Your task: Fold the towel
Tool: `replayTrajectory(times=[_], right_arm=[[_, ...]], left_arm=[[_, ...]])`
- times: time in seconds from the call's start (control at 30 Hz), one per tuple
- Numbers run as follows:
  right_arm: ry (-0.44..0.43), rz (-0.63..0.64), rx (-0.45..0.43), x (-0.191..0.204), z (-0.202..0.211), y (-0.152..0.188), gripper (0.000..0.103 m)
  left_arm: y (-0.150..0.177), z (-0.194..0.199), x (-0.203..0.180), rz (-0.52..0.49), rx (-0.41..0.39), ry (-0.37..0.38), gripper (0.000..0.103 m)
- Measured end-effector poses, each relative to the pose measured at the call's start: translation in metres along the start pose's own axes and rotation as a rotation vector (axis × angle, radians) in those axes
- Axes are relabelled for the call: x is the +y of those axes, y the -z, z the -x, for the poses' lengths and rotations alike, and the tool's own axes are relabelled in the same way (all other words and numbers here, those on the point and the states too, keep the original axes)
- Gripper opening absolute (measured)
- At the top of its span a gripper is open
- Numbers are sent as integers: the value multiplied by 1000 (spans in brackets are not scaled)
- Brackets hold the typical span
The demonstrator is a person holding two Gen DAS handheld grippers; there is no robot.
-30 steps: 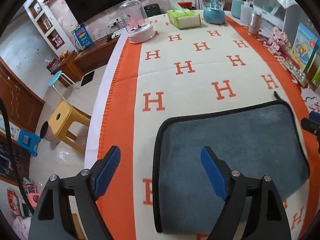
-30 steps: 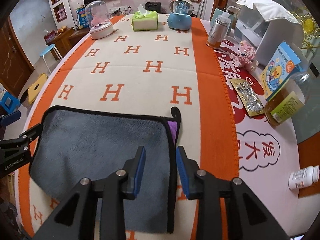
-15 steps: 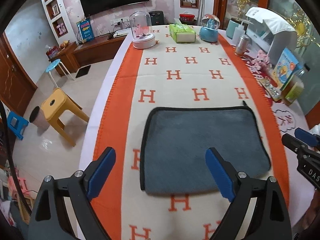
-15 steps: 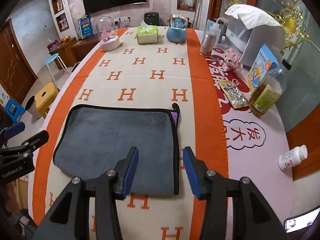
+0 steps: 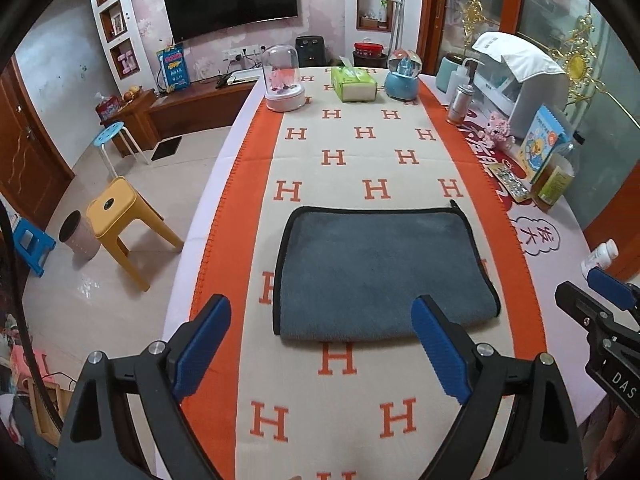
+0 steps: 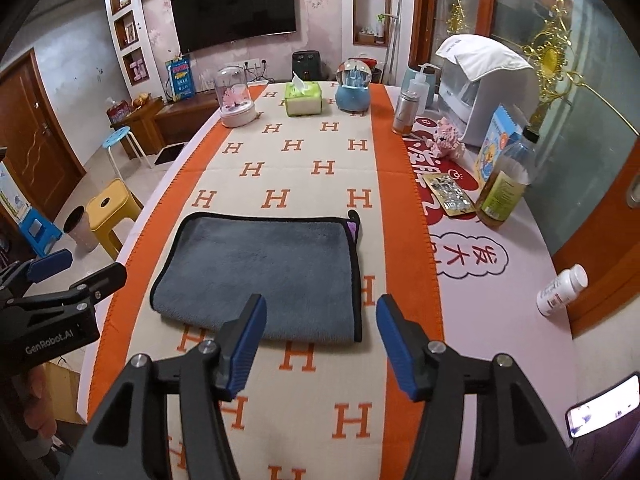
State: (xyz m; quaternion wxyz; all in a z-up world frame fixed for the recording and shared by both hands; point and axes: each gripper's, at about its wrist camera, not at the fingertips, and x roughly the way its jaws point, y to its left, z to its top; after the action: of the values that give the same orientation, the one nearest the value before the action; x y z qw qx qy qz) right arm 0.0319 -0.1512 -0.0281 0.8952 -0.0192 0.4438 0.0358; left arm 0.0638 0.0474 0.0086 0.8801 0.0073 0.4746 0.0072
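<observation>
Left wrist view: left gripper (image 5: 320, 354) spread wide, holding nothing, hovering above the runner short of the towel (image 5: 380, 270). Grey towel lying flat on the H-patterned runner (image 5: 336, 160), black-trimmed along the far edge and both sides, near edge plain and rounded like a fold, so probably doubled once already. Right gripper (image 5: 592, 296) poking in at the right border, off the cloth. For a further fold, best to pinch both layers at one short edge, lift only slightly, carry across and line up the trim before letting go.

Right wrist view: right gripper (image 6: 320, 340) also parted and bare, poised over the runner just short of the towel's near right corner. Small purple tag showing at the far right corner. Left gripper (image 6: 64, 280) visible at the left border, clear of the towel.

Long table under a cream-and-orange runner; glass dome (image 6: 236, 98), tissue box (image 6: 303, 100) and snow globe (image 6: 353, 90) at the far end; bottle (image 6: 506, 184) and pill bottle (image 6: 560, 290) to the right. Wall television, yellow stool (image 5: 120, 216), tiled floor.
</observation>
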Motion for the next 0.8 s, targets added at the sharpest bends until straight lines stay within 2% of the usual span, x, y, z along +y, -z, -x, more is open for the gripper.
replayTrajectory(times=[0.27, 0.8], right_arm=[[-15, 1, 9, 2, 20, 23, 57], [-16, -7, -2, 9, 42, 36, 57]], left_arm=[[16, 29, -7, -6, -18, 1, 91], [38, 47, -16, 0, 4, 21, 91]])
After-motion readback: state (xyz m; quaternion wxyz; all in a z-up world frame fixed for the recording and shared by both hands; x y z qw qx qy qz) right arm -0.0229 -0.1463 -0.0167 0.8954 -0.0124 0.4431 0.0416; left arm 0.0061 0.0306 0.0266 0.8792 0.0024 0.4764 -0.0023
